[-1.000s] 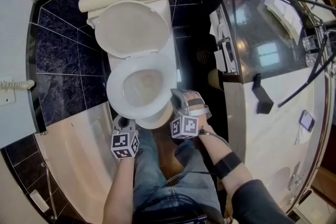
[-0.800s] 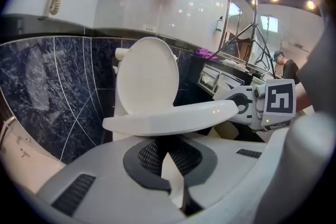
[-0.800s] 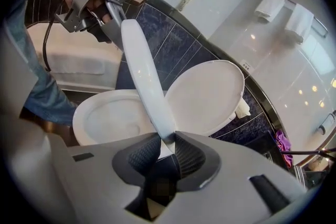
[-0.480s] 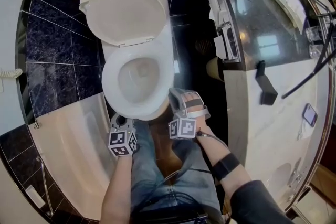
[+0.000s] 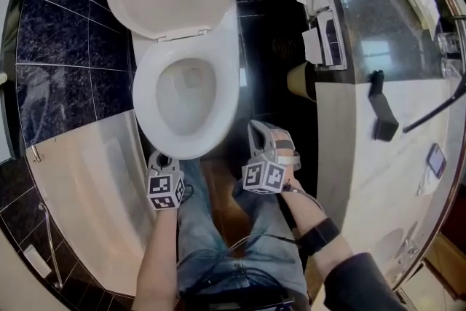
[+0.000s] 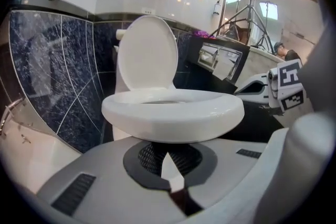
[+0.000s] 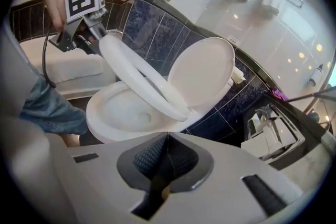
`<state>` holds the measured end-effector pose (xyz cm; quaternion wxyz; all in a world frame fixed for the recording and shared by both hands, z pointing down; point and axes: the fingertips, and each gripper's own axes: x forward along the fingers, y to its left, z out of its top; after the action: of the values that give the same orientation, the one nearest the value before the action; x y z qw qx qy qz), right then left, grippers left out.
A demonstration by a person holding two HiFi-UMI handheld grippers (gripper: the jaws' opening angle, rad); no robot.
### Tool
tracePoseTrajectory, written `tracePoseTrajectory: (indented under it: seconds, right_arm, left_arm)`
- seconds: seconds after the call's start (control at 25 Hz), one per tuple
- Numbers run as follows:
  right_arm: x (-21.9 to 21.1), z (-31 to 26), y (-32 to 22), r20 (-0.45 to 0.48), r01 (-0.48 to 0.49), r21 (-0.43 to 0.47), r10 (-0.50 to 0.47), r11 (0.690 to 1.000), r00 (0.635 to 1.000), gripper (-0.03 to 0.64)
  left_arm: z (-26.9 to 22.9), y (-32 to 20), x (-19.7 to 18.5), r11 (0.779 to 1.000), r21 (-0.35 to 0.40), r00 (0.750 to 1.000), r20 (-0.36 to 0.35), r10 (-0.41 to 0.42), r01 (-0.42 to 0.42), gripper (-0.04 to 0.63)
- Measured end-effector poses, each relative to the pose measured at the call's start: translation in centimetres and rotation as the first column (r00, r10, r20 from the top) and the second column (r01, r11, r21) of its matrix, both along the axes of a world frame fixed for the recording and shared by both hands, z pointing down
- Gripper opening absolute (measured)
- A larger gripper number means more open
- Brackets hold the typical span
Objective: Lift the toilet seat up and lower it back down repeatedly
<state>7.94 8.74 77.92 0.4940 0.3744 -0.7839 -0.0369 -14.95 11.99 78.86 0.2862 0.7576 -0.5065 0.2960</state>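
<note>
Jaws first, since they were closest. The left tongs (image 6: 168, 153) had their pads together at the tips with nothing pinched between them. The right tongs (image 7: 168, 135) had just been closing and met on nothing too. So neither one was actually clamping anything.

Right at the tips of the left tongs, just above them, sat the front rim of the toilet seat (image 6: 173, 120). The right gripper view showed why. The seat was tilted up off the bowl (image 7: 94, 120), front end raised and hinge end low, with the left tongs touching that raised front end. My read is the seat was riding on the closed jaws like a ledge on a hook, since a closed pair makes a stiffer prop than two spread fingers. Couldn't swear it was only propped, though.

The right tongs hung off to the side of the bowl, apart from the seat, probably just parked clear of its swing. A denim knee (image 7: 50, 107) was beside them.

Beyond the seat, the lid (image 7: 202, 73) stood tipped back, out of the way so only the ring had to move. Past the left tongs and the seat was dark marbled wall tile (image 6: 47, 76).
</note>
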Motion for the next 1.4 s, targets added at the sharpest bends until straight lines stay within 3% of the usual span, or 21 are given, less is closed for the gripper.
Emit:
tracePoseTrajectory:
  seconds: [0.32,0.68,1.12,1.4]
  right_arm:
    - [0.6,2.9,-0.3,0.048,-0.049,-0.033,0.050,0.998,0.998,0.021]
    - [0.2,5.6,1.0,0.063,-0.030,-0.041,0.032,0.999,0.998,0.021]
    - [-0.7,6.1,1.2,0.070,-0.026,-0.049,0.030,0.998,0.997,0.021]
    - [-1.0,5.2,0.5,0.076,-0.028,-0.045,0.032,0.999,0.997,0.021]
  left_arm:
    - [6.1,3.3,0.9,0.994,-0.071,0.995,0.054,0.085,-0.081,0.000]
    - [12.6,5.6,1.0,0.980,-0.149,0.986,0.084,0.147,-0.134,0.000]
    - [16.8,9.5,-0.3,0.937,-0.332,0.978,0.136,0.157,-0.105,0.000]
    - [14.0,7.9,-0.9,0.964,-0.249,0.982,0.135,0.130,-0.093,0.000]
